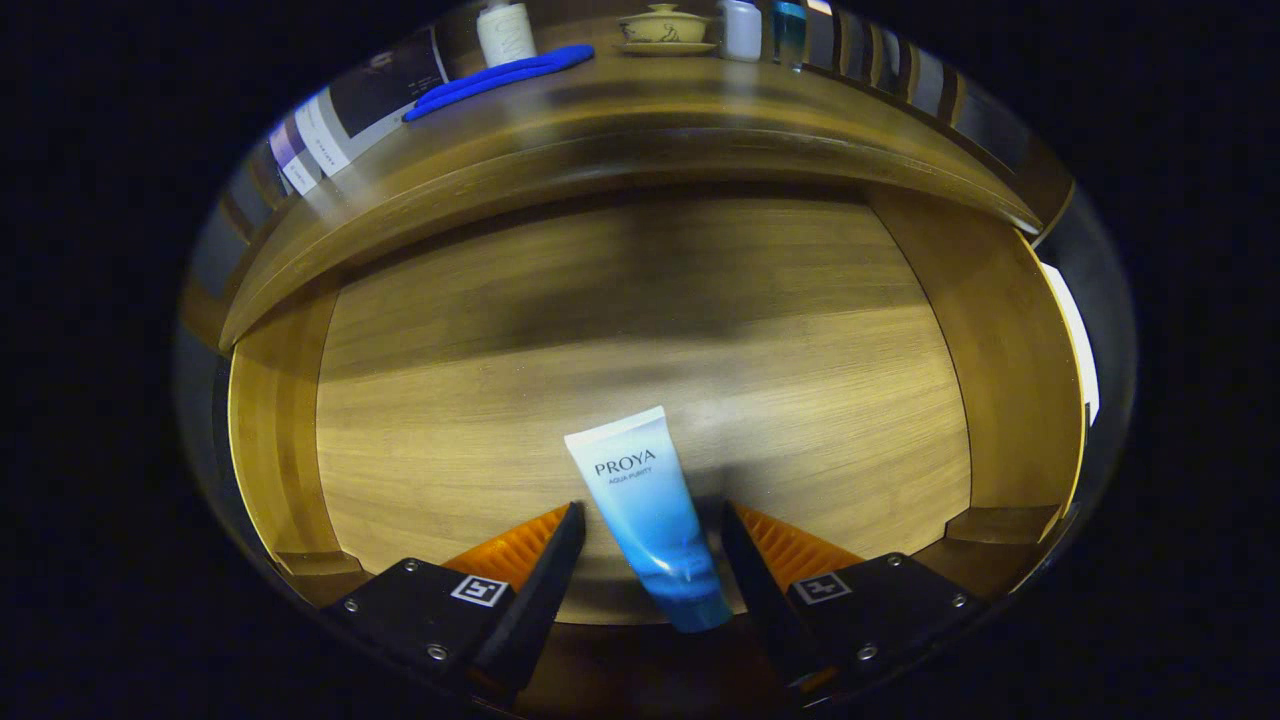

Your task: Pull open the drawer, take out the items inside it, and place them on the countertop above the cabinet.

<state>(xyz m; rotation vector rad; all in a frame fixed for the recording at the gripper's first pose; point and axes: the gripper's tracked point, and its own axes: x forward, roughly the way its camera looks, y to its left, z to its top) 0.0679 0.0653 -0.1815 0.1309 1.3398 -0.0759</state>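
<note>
Drawer (640,400) pulled open already, giving reach from above. Tube (650,515) flat on drawer floor, between the jaws, cap end toward the gripper (648,530). Jaws spread, straddling the tube, apparently not yet pressing it. Table (620,105) beyond, already carrying a blue cloth (500,78) and bottles, awaiting the tube.
</note>
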